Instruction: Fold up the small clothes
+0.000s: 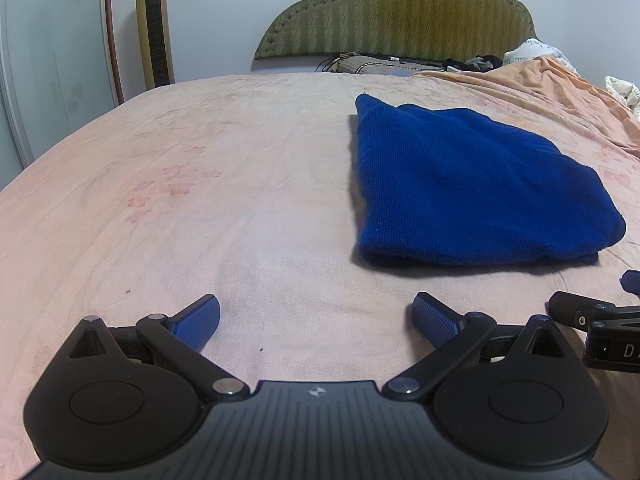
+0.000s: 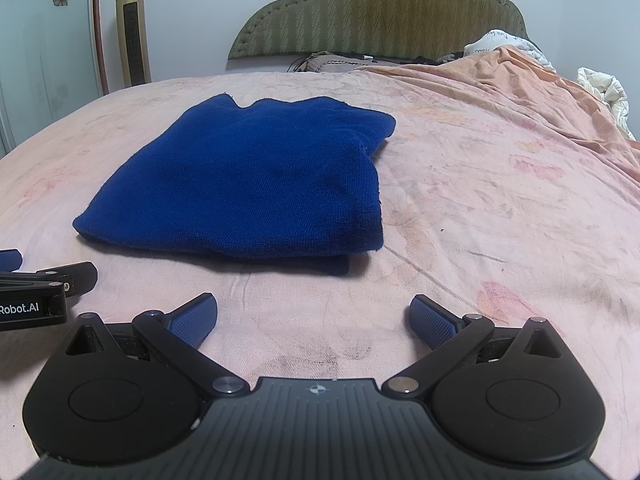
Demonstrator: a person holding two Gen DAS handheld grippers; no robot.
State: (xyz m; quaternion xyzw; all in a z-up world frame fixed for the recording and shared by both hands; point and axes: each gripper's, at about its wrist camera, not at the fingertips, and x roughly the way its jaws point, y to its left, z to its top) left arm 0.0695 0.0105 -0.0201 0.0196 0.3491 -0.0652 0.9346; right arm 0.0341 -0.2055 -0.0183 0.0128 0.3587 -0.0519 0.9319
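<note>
A: Where's the cloth?
B: Blue cloth [image 1: 476, 184] lies on the bed [image 1: 200, 200], ahead and right of the left gripper [image 1: 316, 318], ahead and a bit left of the right gripper [image 2: 314, 318]. Looks already folded into a thick, layered block.

A: Step?
B: My guess: last tidy or done. If one more fold, pinch both near corners through all layers, lift together, lay over evenly so edges line up.

A: Grippers?
B: Both spread wide, released, nothing between the fingers [image 2: 434, 322]. They sit low over the sheet, short of the cloth, not touching it. Sheet contact: can't tell.
</note>
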